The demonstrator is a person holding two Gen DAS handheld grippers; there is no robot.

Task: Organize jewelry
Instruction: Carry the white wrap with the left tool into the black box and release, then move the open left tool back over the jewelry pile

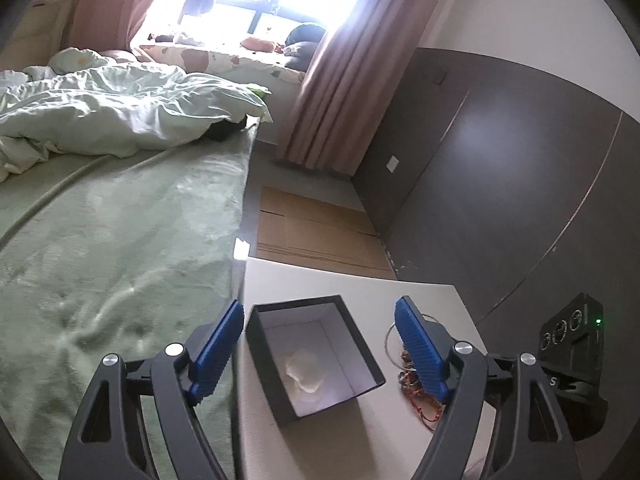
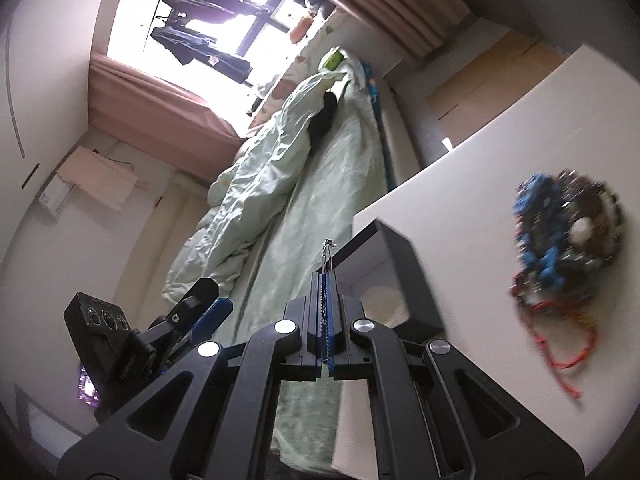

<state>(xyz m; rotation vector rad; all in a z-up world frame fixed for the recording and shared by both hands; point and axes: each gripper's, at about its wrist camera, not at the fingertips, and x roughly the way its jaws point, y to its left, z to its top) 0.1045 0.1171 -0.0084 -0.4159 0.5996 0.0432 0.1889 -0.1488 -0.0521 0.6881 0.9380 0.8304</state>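
the right gripper (image 2: 325,280) was clamped shut on a thin silver chain (image 2: 328,254), a short loop of which stuck out past the fingertips, close to the open dark box (image 1: 312,356). the left gripper (image 1: 320,356) hung with its jaws spread wide to either side of that box and held nothing. the box sat near the desk (image 1: 340,432) edge that runs along the bed (image 1: 120,240), with something pale on its white floor. the rest of the jewelry pile (image 2: 568,232), beads in blue and brown with red cord, lay on the desk on the far side of the box from the bed.

the step looked like dropping the chain in. it would go best if the fingertips were brought over the middle of the box and lowered inside the walls before release, since a thin chain can snag on a pad or drape over the rim. the left gripper could steady the box wall if it slid.
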